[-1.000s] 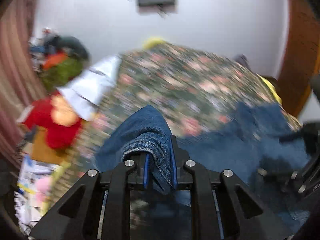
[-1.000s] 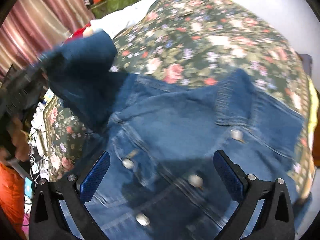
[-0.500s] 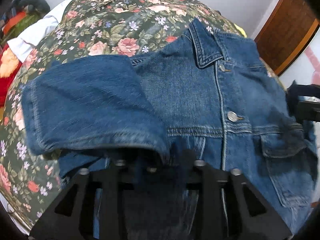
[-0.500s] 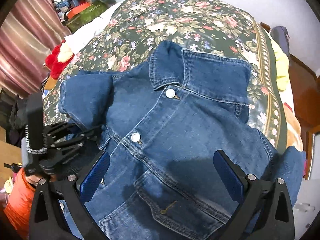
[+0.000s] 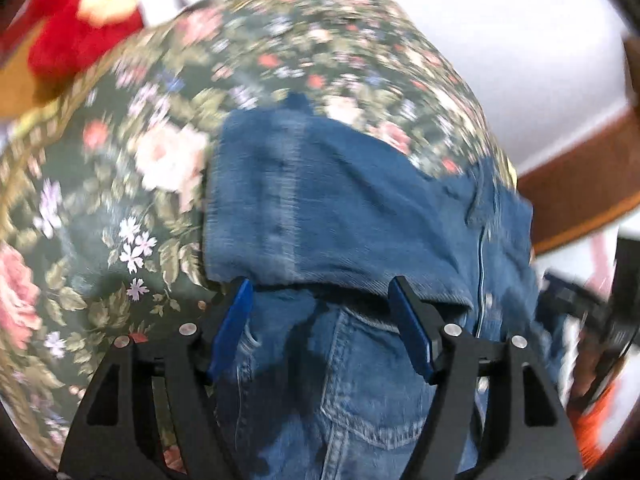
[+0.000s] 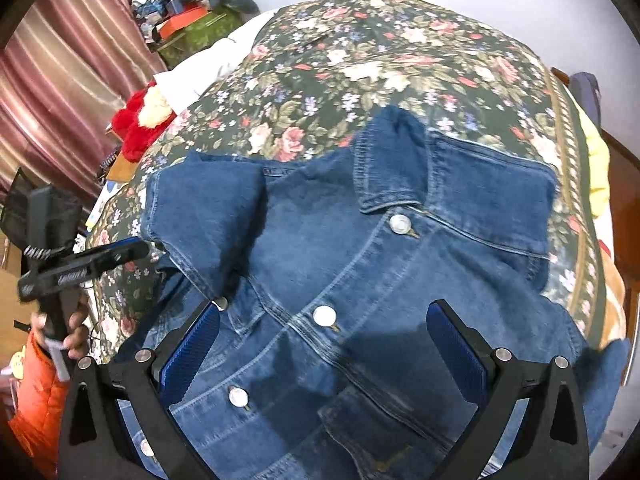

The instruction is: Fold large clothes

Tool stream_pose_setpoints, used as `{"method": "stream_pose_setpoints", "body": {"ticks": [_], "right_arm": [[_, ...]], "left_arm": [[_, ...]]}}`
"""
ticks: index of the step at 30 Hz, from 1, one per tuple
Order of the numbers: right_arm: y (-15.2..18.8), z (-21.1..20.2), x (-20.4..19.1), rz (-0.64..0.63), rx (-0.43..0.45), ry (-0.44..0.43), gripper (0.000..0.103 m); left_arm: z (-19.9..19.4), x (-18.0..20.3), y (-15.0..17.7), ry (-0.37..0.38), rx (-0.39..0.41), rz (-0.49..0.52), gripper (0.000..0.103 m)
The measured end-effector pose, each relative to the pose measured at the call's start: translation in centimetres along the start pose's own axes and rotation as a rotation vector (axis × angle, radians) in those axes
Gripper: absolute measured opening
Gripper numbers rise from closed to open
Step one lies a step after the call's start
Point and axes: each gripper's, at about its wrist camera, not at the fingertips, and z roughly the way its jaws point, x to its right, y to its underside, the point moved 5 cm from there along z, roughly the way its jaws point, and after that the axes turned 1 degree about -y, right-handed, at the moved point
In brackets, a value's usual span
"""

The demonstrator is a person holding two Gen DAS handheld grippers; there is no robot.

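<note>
lettering: white print runs along the side of the left gripper [image 6: 132, 250] as seen from the right wrist view, too small and blurred to read. no other brand, tag or label legible on anything.

containers: none identifiable with contents. far left of the bed there is a heap of items, an orange box-like shape [image 6: 182, 24] on a green one among them; what they hold cannot be told.

task item: denim jacket [image 6: 360, 280] lies front-up on the floral bedspread [image 6: 400, 60], collar [image 6: 394, 168] toward the far side, placket closed with metal buttons [image 6: 400, 224] in a diagonal row. sleeve [image 6: 204, 216] on the left side is folded over onto the front panel, cuff edge near the second button row. chest pocket flap [image 6: 384, 412] visible near the right gripper.

left gripper [image 5: 320, 294]: jaws have just been opening; they stand apart, blue pads [image 5: 232, 328] either side of the folded sleeve's [image 5: 332, 208] hem, not pressing on it. denim lies between and beneath them. view motion-blurred.

right gripper [image 6: 322, 320]: jaws wide apart above the jacket front, nothing between the pads, casting a shadow on the denim.

other: person's hand [image 6: 74, 328] on the left tool's handle, orange sleeve [image 6: 36, 400] below it. red and cream plush [image 6: 142, 116] at the bed's left edge, white cloth [image 6: 208, 64] beside it, striped curtain [image 6: 60, 80] behind. yellow fabric [image 6: 598, 160] at the bed's right edge.
</note>
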Motion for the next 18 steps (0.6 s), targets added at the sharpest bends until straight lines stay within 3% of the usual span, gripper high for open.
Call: {"method": "stream_pose_setpoints", "body": {"ticks": [3,6,9,11,14,18], "right_arm": [[-0.1,0.6,-0.5,-0.013,-0.009,-0.006,0.103],[-0.1,1.1,-0.5,-0.025,-0.013,0.011,0.103],[0.0,1.4,0.0,-0.02,-0.015,0.028,0.103],[0.1,1.5,0.5,-0.005,-0.02,0.023,0.103],[0.3,1.3,1.3,0.022,-0.018,0.02,0.103],[0.6,0.3,2.3,0.044,0.0,0.022,0.103]], "left_arm": [[1.1,-1.7,-1.0,0.077,0.005,-0.116,0.069],[1.8,-2.3,-1.9,0.09,0.032,-0.159,0.063],[2.7,-1.8,-2.6,0.047,0.046,-0.128,0.046],[3.1,-1.4,-3.0,0.009,0.064,-0.096,0.03],[2.8,-0.2,-3.8,-0.064,0.094,-0.036,0.016],[1.0,3.5,-5.0,-0.14,0.165,0.1,0.012]]}}
